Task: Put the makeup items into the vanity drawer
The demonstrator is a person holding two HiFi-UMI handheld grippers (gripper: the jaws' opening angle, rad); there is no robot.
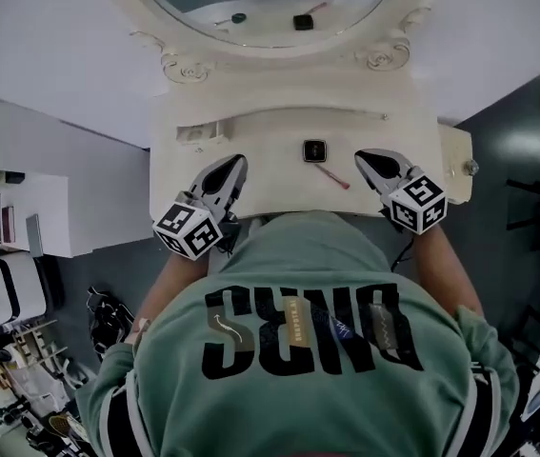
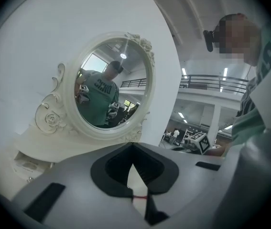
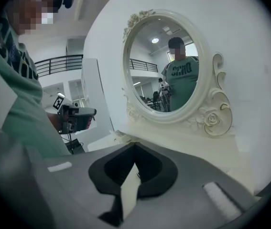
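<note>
In the head view both grippers hover over the near edge of the cream vanity surface (image 1: 250,131), one on each side of the makeup. The small square compact (image 1: 314,150) lies flat between them, at about 3 o'clock from the left gripper (image 1: 234,165) and 9 o'clock from the right gripper (image 1: 365,158), and it touches neither. A thin red stick (image 1: 331,176) lies slantwise at 5 o'clock from the compact, just beside the right jaws at their 8 o'clock but apart from them.

The left gripper view shows its jaws clenched together on nothing. The right gripper view shows the same, jaws closed and empty. Both point toward the oval mirror (image 1: 270,8) at 12 o'clock.
</note>
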